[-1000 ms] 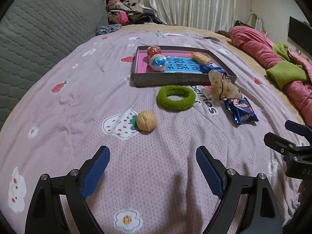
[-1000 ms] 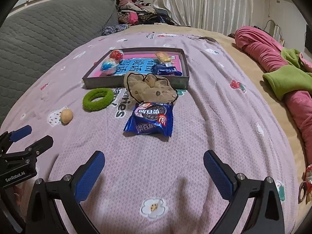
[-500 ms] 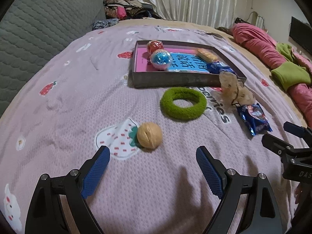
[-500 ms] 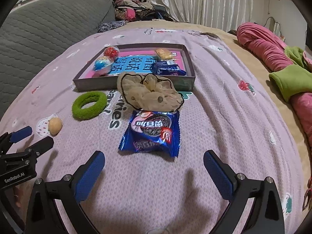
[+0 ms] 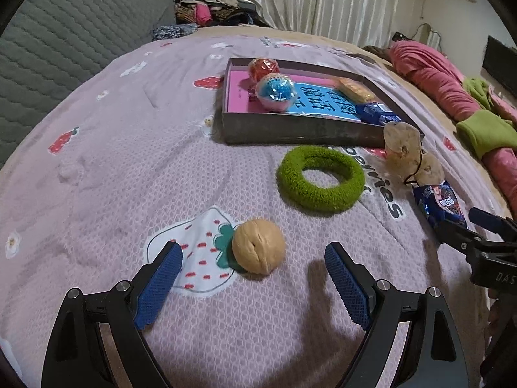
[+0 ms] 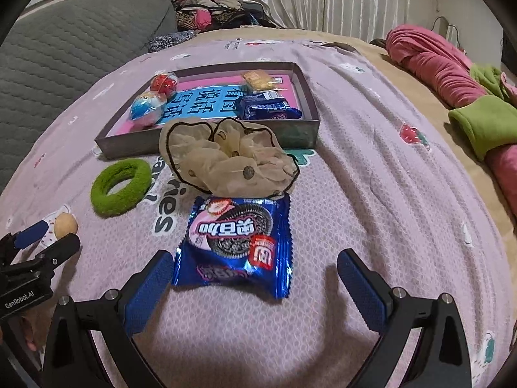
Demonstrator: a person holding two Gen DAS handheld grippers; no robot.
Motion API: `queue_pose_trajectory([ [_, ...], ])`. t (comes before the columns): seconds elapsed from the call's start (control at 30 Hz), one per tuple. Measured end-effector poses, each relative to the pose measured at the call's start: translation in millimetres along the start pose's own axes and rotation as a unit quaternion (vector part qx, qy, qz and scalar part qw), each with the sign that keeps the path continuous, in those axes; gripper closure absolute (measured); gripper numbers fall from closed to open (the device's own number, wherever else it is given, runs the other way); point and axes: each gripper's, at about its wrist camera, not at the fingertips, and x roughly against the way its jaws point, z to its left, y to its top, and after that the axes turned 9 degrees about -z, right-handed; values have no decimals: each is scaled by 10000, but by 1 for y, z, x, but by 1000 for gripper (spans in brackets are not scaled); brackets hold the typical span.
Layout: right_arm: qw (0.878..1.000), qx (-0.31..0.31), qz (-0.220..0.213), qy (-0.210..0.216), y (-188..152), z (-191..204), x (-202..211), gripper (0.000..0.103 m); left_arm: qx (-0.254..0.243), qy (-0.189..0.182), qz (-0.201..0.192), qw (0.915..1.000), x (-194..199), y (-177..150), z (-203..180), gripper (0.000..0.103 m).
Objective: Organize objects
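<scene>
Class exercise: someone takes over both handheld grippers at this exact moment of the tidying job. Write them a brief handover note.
Left gripper: open, empty, walnut just ahead of it.
Right gripper: open, empty, blue cookie packet just ahead.
Already in the box: red ball, blue ball, yellow snack, blue packet.
On the bedspread, left to box: walnut, green ring, beige scrunchie, cookie packet.

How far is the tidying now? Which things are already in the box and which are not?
Done: two wrapped balls, a yellow snack and a blue packet lie in the box. In hand: nothing; the open left gripper frames the walnut, the open right gripper the cookie packet. Left: those, the green ring and the beige scrunchie.
</scene>
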Motion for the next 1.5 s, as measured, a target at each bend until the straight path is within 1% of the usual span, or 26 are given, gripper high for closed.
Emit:
queue_pose_trajectory([
  [0.13,10000,-73,63,0,1,0,-10,1,-49,0,18,10000,-5,1,3,13],
  [0.33,10000,-64,-33,39,3,0,-13,1,-5,-52,-25,10000,-6,4,8,13],
  [0.43,10000,-21,-27,84,3,3,-15,9,19,-90,-30,10000,-6,3,9,13],
  [0.57,9999,-2,-47,146,3,4,-16,14,-13,-107,-32,9999,-8,4,8,14],
  [0.6,9999,2,-55,159,3,4,-15,15,-11,-112,-43,9999,-8,4,8,16],
  [0.63,9998,5,-69,180,3,5,-15,18,-4,-106,-48,9999,-9,4,8,19],
  [0.67,9998,9,-75,203,3,5,-16,21,6,-96,-59,9999,-9,4,8,23],
  [0.7,9998,14,-70,210,3,6,-16,22,-2,-88,-58,9999,-10,4,7,32],
  [0.77,9998,43,-59,196,2,7,-17,26,-47,-59,-34,10000,-12,4,6,39],
  [0.83,9998,51,-64,201,1,8,-16,29,-111,-52,-19,9999,-11,3,3,41],
  [0.93,9996,-10,-111,251,1,6,-13,33,-167,-73,-15,9998,-11,2,-2,48],
  [1.0,9995,-34,-125,291,0,5,-12,35,-191,-101,-23,9998,-11,1,-5,62],
  [1.17,9992,9,-171,356,-1,4,-9,41,-93,-222,-4,9997,-11,1,-2,69],
  [1.27,9989,-1,-235,396,-1,3,-5,44,-42,-259,-21,9997,-9,1,0,69],
  [1.5,9978,-64,-292,585,-6,-4,4,46,-153,-152,-11,9998,-6,0,-8,69],
])
